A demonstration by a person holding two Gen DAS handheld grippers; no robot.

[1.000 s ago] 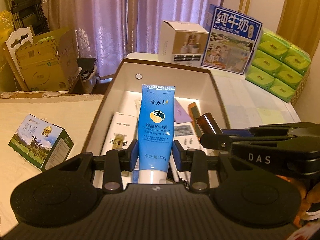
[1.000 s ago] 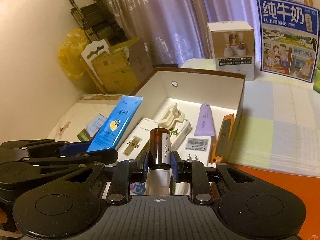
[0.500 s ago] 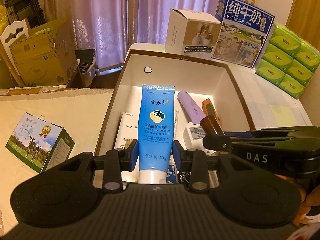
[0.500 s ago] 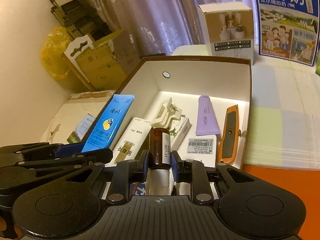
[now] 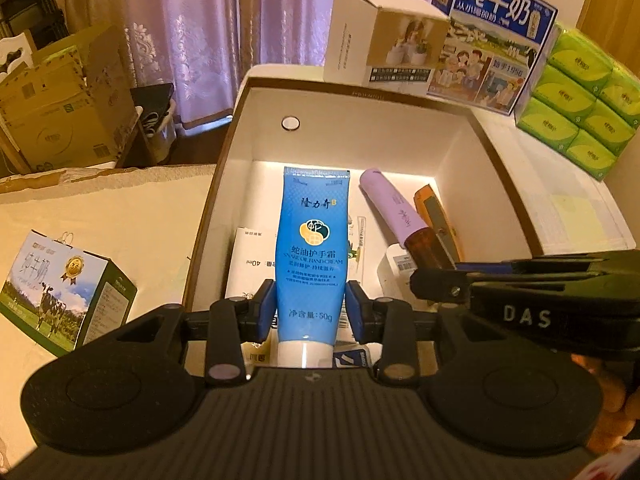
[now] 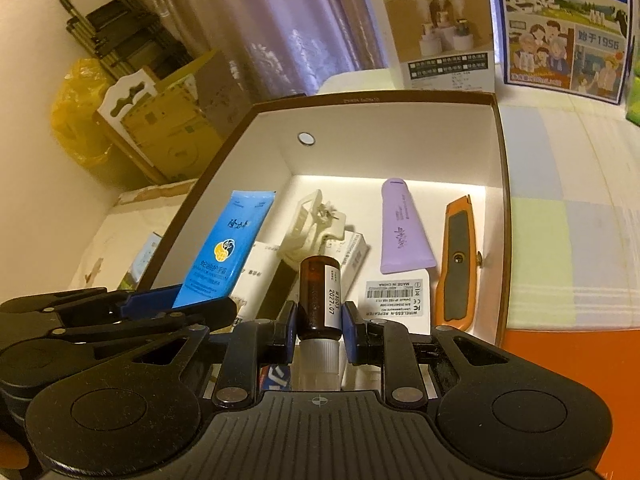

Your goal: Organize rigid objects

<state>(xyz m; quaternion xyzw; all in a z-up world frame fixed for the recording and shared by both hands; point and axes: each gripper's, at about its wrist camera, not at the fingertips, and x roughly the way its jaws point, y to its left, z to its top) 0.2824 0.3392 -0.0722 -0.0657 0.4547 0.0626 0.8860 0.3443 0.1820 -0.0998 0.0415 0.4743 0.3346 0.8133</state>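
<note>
- Between the blue pads of my left gripper point(image 5: 310, 307) sits the blue hand-cream tube point(image 5: 313, 248), clamped near its white cap, crimped end pointing to 12 o'clock above the open white box point(image 5: 360, 128).
- My right gripper point(image 6: 320, 326) is closed on a brown glass bottle point(image 6: 320, 292), white cap towards me, over the box's near end.
- In the box lie a lilac tube point(image 6: 402, 228) at 1 o'clock, an orange utility knife point(image 6: 458, 268) just beside it at 2 o'clock along the right wall, and a white hair claw point(image 6: 314, 226) at 12 o'clock.
- On the worktop beyond the box, at 1 o'clock, stands a blue milk carton point(image 5: 492, 36).
</note>
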